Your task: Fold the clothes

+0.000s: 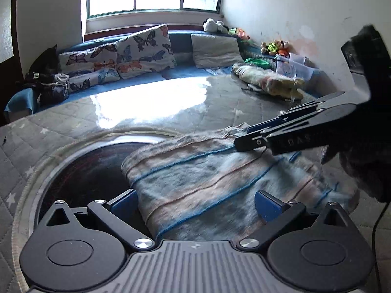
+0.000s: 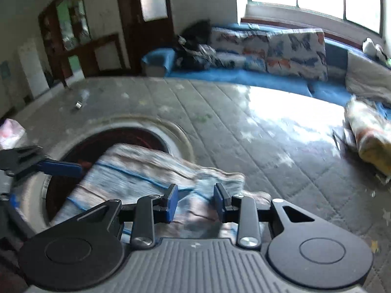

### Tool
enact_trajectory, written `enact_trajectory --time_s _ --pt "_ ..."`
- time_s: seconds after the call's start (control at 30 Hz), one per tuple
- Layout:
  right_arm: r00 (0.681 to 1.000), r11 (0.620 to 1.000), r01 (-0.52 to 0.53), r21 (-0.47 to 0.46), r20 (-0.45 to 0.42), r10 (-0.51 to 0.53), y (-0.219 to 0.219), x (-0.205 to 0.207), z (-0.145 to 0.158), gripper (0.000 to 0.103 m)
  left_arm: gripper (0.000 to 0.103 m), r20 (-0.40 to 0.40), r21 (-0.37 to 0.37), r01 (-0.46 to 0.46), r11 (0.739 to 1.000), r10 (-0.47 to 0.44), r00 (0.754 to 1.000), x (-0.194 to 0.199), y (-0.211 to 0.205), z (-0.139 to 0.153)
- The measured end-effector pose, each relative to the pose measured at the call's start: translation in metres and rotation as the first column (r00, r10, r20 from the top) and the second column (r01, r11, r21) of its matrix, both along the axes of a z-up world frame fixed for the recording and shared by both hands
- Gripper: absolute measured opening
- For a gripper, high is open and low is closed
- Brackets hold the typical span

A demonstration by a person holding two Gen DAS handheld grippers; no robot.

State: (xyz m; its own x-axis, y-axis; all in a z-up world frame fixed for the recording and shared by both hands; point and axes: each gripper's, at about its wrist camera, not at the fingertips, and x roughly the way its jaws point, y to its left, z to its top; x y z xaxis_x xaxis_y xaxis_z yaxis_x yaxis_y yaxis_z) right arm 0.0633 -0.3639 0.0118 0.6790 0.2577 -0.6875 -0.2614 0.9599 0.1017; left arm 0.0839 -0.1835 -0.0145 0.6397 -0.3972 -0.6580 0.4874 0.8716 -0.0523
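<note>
Grasp step: left tongs (image 1: pixel 195 201) spread wide astride the pale striped blue-and-peach knit garment (image 1: pixel 220 180); right tongs (image 2: pixel 195 201) part-spread over its far edge, pinching nothing. Next, probably: close both on the edge.

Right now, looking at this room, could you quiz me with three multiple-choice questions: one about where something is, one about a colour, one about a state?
1. Where does the striped cloth lie?
A. partly over a dark round opening in the quilted surface
B. on the windowsill
C. on the blue couch

2. What colour are the pads of the left tongs?
A. red
B. blue
C. yellow

3. How do the left tongs stand?
A. shut on a pillow
B. shut, holding nothing
C. open wide above the cloth

Answers: 1 A, the cloth covers part of the opening; 2 B, both pads are blue; 3 C, a broad gap separates the pads.
</note>
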Motion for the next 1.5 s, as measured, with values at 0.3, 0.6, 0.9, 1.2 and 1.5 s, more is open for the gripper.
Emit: enact_trajectory --time_s 0.3,0.6,0.9,1.2,1.5 --pt "0.997 0.998 -0.063 0.000 0.036 0.063 -0.009 -0.039 0.024 0.029 0.103 0.026 -0.005 -0.003 1.000 0.003 1.000 -0.004 0.003 0.008" --pt "0.988 0.980 -0.152 -0.132 -0.009 0.152 0.002 -0.106 0.005 0.025 0.103 0.034 0.034 0.001 0.999 -0.002 0.999 -0.012 -0.003 0.006" --pt "0.989 0.989 -0.100 -0.105 0.095 0.110 -0.003 -0.149 0.021 0.025 0.103 0.058 0.047 0.023 0.999 -0.025 0.998 -0.021 -0.012 0.013" --pt "0.994 0.992 -0.104 -0.072 0.026 0.106 -0.007 -0.144 0.004 0.025 0.103 0.048 0.075 0.055 0.996 -0.059 0.997 -0.026 -0.026 0.006" --pt "0.994 0.996 -0.084 -0.011 0.076 0.084 -0.013 -0.083 0.029 0.025 0.103 0.038 0.082 0.074 0.994 -0.078 0.996 -0.027 -0.035 -0.001"
